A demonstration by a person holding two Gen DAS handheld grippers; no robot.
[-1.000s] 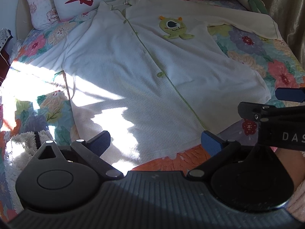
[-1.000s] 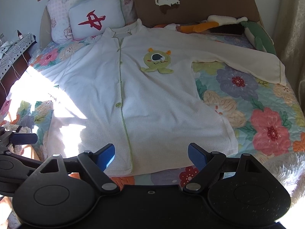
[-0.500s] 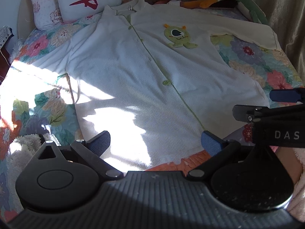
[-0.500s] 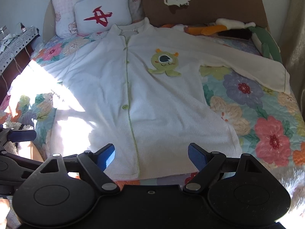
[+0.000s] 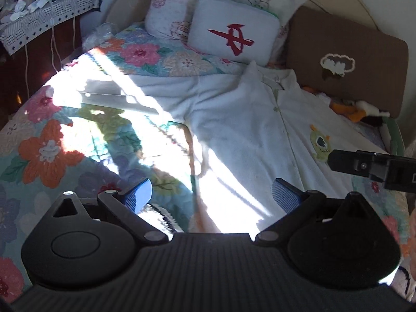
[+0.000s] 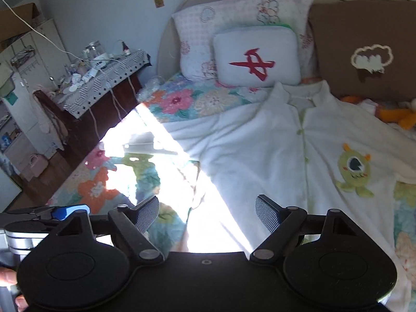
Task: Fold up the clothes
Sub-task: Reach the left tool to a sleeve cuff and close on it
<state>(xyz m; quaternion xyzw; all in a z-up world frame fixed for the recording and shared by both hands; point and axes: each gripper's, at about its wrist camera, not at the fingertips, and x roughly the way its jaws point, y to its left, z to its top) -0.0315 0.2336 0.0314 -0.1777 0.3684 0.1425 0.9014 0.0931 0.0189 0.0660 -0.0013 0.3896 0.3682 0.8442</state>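
A white button-up pajama top (image 5: 249, 130) with a green monster patch (image 5: 321, 143) lies spread flat, front up, on the floral bedspread (image 5: 46, 150). It also shows in the right wrist view (image 6: 260, 156), patch (image 6: 354, 170) at right. Its left sleeve (image 5: 161, 91) stretches toward the bed's left side into bright sunlight. My left gripper (image 5: 209, 197) is open and empty, hovering over the shirt's lower left edge. My right gripper (image 6: 206, 214) is open and empty, above the same hem area; its body shows in the left wrist view (image 5: 371, 167).
Pillows stand at the headboard: a blue one with a red mark (image 6: 256, 57), a pink one (image 6: 234, 15), a brown one (image 6: 369, 52). Plush toys (image 6: 395, 115) lie at the right. A cluttered side table (image 6: 98, 78) stands left of the bed.
Both grippers have swung left and moved toward the shirt's left side; the left sleeve and side table now fill the views. Both stay open and empty.
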